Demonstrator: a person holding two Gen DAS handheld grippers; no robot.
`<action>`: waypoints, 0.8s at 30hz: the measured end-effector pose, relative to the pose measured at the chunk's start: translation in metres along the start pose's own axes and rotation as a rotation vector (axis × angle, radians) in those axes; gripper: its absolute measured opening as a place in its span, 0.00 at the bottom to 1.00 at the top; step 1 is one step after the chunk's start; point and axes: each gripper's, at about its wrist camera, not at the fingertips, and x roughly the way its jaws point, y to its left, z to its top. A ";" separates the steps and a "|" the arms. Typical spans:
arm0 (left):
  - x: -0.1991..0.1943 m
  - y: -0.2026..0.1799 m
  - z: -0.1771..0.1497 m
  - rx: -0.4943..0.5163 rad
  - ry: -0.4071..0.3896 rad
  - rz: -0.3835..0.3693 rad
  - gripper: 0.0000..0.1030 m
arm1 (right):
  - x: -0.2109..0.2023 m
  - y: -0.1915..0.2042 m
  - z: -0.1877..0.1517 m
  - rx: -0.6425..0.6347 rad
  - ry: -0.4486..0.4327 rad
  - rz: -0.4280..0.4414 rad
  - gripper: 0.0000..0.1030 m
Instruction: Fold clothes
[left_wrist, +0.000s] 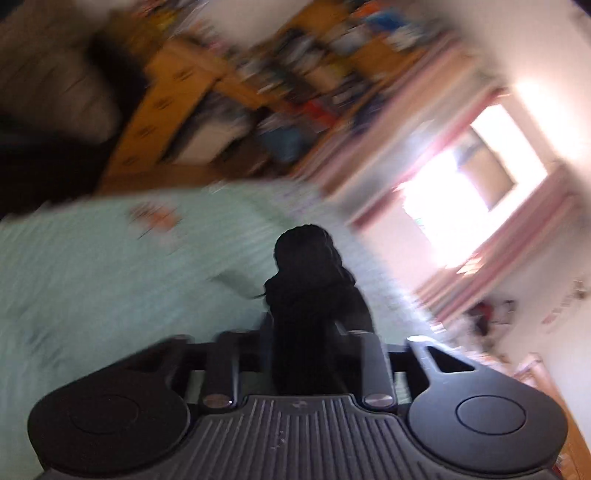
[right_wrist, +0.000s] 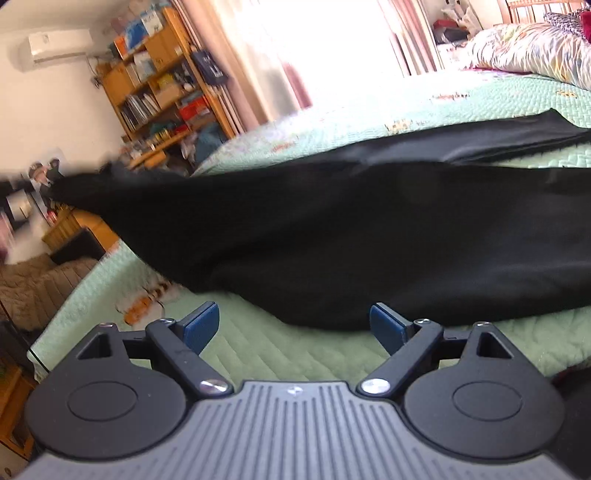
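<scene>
A black garment (right_wrist: 369, 240) lies stretched across the pale green quilted bedspread (right_wrist: 277, 354). Its left end (right_wrist: 85, 184) is raised off the bed and blurred. In the left wrist view, a bunch of the black garment (left_wrist: 314, 280) stands up between the fingers of my left gripper (left_wrist: 310, 328) and hides the pads; the jaws are drawn in around it. This view is heavily blurred and tilted. My right gripper (right_wrist: 295, 325) hovers low over the bedspread at the garment's near edge, its blue pads (right_wrist: 201, 325) wide apart with nothing between them.
A wooden bookshelf (right_wrist: 159, 85) crammed with books and boxes stands beyond the bed's left side, next to a bright curtained window (left_wrist: 461, 177). A patterned quilt (right_wrist: 524, 48) is heaped at the bed's far right. Brown bedding (right_wrist: 37, 288) lies below the bed's left edge.
</scene>
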 end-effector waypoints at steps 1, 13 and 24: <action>0.001 0.024 -0.009 -0.048 0.032 0.042 0.46 | -0.002 -0.001 0.001 -0.002 0.003 0.008 0.86; -0.020 0.075 -0.118 -0.046 0.236 -0.014 0.71 | -0.009 -0.016 0.007 0.075 -0.009 0.037 0.87; 0.013 0.016 -0.168 0.095 0.375 -0.178 0.84 | 0.031 -0.108 -0.024 0.864 0.054 0.255 0.86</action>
